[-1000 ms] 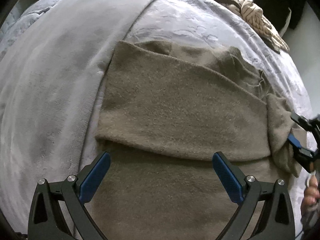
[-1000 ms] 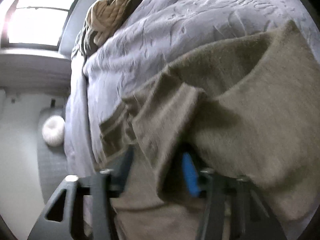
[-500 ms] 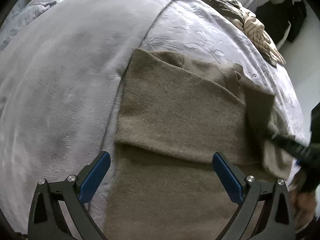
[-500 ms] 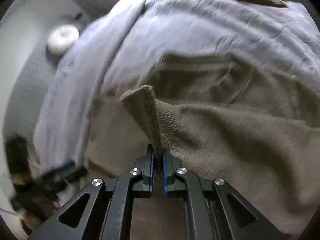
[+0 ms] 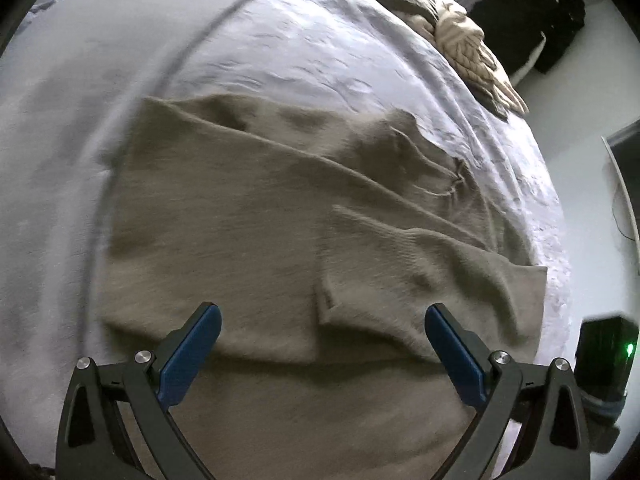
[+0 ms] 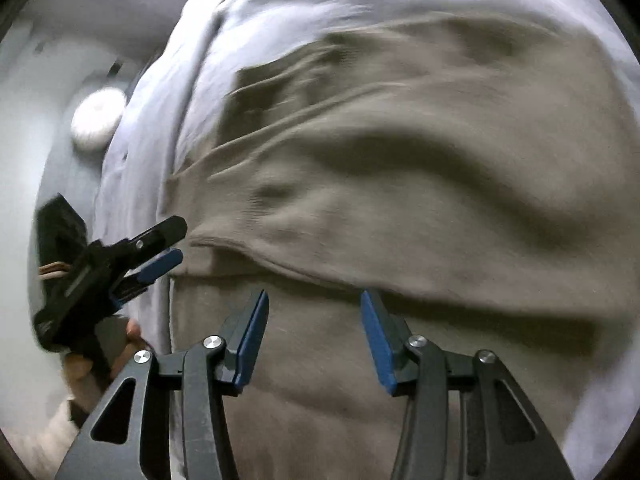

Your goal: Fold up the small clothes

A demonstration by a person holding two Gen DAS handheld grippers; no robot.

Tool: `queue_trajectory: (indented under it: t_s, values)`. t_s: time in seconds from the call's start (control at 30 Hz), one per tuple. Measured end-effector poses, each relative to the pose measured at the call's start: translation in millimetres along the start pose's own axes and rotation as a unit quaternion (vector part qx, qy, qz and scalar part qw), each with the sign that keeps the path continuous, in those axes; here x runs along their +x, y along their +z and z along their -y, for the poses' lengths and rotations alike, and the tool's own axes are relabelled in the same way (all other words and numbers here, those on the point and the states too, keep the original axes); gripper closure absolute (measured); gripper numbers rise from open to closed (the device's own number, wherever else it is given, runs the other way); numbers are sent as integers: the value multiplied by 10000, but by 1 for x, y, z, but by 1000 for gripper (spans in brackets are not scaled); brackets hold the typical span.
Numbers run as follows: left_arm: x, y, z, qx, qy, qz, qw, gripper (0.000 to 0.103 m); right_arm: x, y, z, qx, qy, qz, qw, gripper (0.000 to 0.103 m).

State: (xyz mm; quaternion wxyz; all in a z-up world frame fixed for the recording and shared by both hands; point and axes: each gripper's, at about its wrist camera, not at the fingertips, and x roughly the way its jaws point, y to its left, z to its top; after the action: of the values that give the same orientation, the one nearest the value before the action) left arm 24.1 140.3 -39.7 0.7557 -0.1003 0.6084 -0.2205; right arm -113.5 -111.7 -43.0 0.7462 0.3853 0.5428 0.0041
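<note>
A taupe knit sweater (image 5: 224, 216) lies on the pale bed cover (image 5: 320, 60), its body folded and one sleeve (image 5: 404, 264) laid across it. It also fills the right wrist view (image 6: 400, 184). My left gripper (image 5: 322, 344) is open and empty, just above the sweater's near part. My right gripper (image 6: 314, 336) is open and empty, over the sweater near the folded edge. The left gripper also shows at the left of the right wrist view (image 6: 160, 248), open.
A pile of beige and brown clothes (image 5: 460, 36) lies at the far edge of the bed. Dark clothes (image 5: 532, 28) hang beyond it. A white round object (image 6: 98, 120) sits on the floor beside the bed. A fleece blanket (image 5: 60, 140) covers the left side.
My right gripper has let go of the sleeve, opened and drawn back; the sleeve now lies across the sweater. My left gripper has stayed open, shifting slightly.
</note>
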Motion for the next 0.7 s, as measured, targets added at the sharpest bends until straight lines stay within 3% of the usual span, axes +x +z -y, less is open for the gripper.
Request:
queue_trajectory:
  t_s: [0.1,0.2,0.23,0.27,0.4,0.47,0.57,0.67,0.7]
  values:
    - [17,6,9,12,-17,-124,9999,3,-26,-5,38,747,204,359,9964,49]
    - [27,13,18,63,-150,-275,9995,42,-44,-6,71,1421,336,737,9865,41]
    - [28,15,21,120,-232,-291,9992,75,-48,-5,80,1675,397,893,9810,41]
    - [27,18,24,188,-320,-314,9988,96,-51,-4,86,1815,477,981,9773,41]
    - [-1,29,30,334,-629,86,9974,96,-60,3,104,2296,887,1290,9606,41]
    - [-16,33,29,379,-650,267,9968,96,-63,7,106,2331,941,1387,9579,41]
    - [-22,32,17,305,-622,241,9973,96,-62,11,109,2392,982,1427,9554,42]
    - [-14,28,2,143,-512,66,9986,96,-74,16,107,2116,811,1516,9621,95]
    - [-14,26,-1,92,-521,53,9986,96,-78,20,104,1980,728,1573,9647,95]
